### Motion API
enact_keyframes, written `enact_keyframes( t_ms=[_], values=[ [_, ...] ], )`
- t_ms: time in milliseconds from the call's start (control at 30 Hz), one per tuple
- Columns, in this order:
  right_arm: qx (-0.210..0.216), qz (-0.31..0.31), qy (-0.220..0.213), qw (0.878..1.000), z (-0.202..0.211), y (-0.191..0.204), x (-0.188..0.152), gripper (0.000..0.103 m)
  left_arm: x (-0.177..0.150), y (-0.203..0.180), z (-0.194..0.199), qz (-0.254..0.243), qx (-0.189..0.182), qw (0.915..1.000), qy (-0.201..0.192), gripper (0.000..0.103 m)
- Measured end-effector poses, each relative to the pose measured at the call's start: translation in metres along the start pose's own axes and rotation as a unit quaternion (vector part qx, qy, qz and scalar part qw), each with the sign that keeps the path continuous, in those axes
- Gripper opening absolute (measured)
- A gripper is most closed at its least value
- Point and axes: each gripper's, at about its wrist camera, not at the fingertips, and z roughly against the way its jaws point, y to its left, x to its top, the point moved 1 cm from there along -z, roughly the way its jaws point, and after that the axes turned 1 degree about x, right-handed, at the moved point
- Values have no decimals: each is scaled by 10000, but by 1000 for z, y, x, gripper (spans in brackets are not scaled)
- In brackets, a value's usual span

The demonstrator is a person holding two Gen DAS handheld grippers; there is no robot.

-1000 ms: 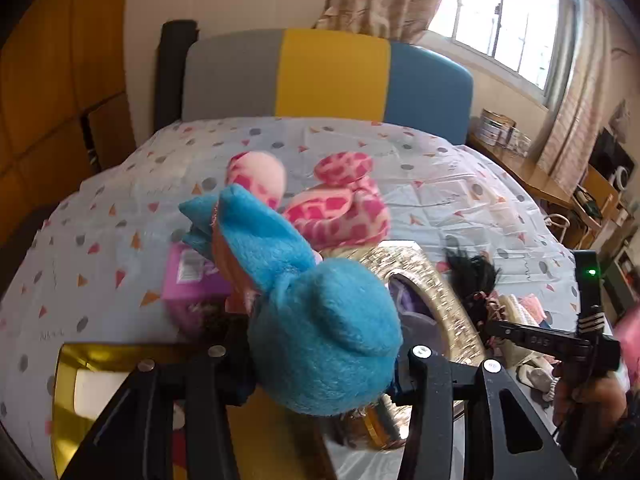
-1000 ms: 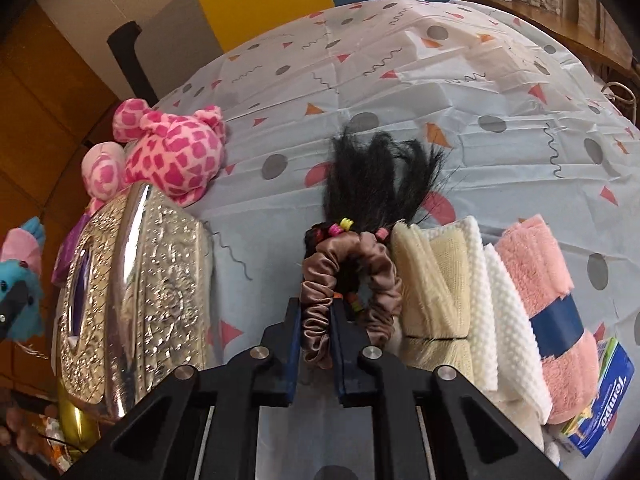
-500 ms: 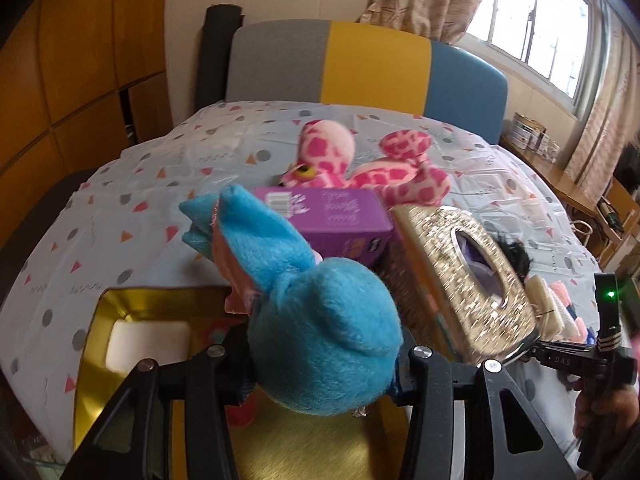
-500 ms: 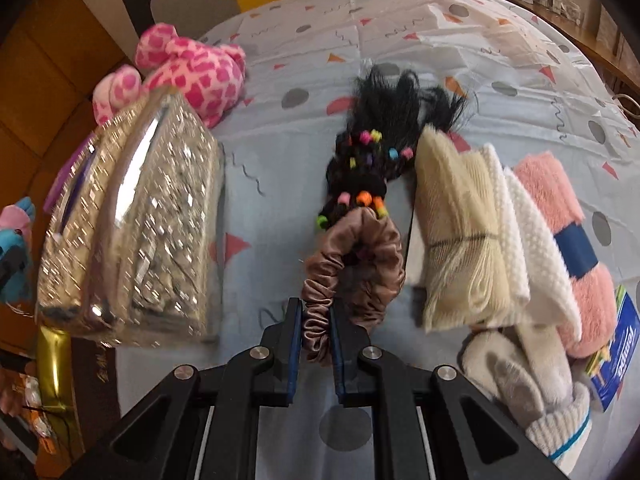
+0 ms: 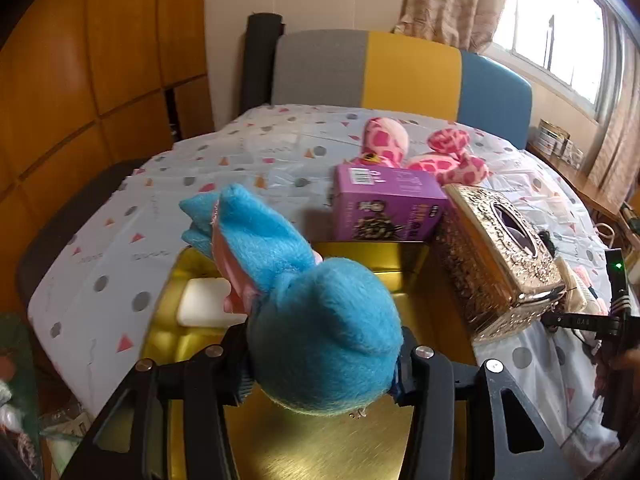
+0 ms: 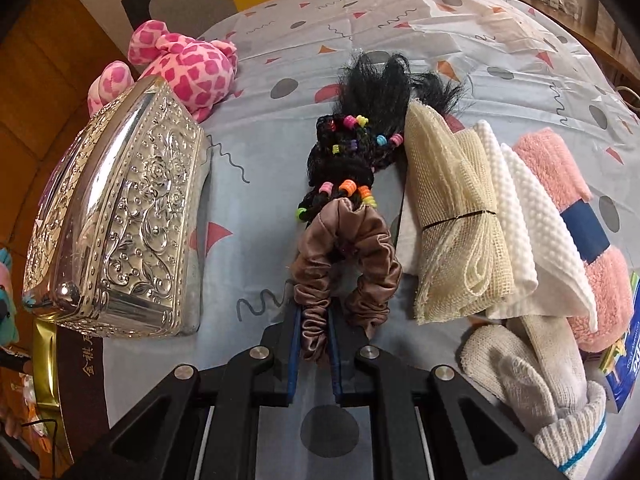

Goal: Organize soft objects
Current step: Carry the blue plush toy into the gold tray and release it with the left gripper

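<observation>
Two soft things are held at once. The left tool (image 5: 324, 364) pinches a blue plush toy (image 5: 304, 312) by its round body, ears pointing away, above a gold tray (image 5: 328, 440) that holds a white block (image 5: 204, 302). The right tool (image 6: 314, 340) has its fingers pressed together on a brown satin scrunchie (image 6: 344, 268), which lies on the patterned surface (image 6: 440, 32) touching a black hairpiece with coloured beads (image 6: 360, 148). Just right of it lie a cream mesh cloth (image 6: 456, 216), a white bumpy cloth (image 6: 524, 208), a pink towel (image 6: 560, 168) and knit gloves (image 6: 532, 372). An embossed metal tissue box (image 6: 128, 216) sits to the left, a pink spotted plush (image 6: 192, 68) beyond it. A purple box (image 5: 388, 208) stands behind the tray.
</observation>
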Motion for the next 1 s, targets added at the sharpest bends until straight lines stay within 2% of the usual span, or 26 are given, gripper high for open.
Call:
enact_keyframes(
  t_ms=[300, 667, 833, 1000],
  values=[
    [-129, 264, -201, 9994, 1, 12, -13, 10, -23, 38, 31, 242, 207, 9994, -125, 51],
    [-224, 371, -231, 9988, -1, 20, -16, 10, -58, 122, 47, 802, 585, 9950, 75, 51],
    [-320, 399, -235, 9984, -4, 30, -15, 11, -68, 141, 44, 997, 478, 9937, 167, 51],
    [-346, 403, -239, 9983, -4, 36, -16, 10, -68, 118, 27, 717, 163, 9968, 308, 52]
  ],
)
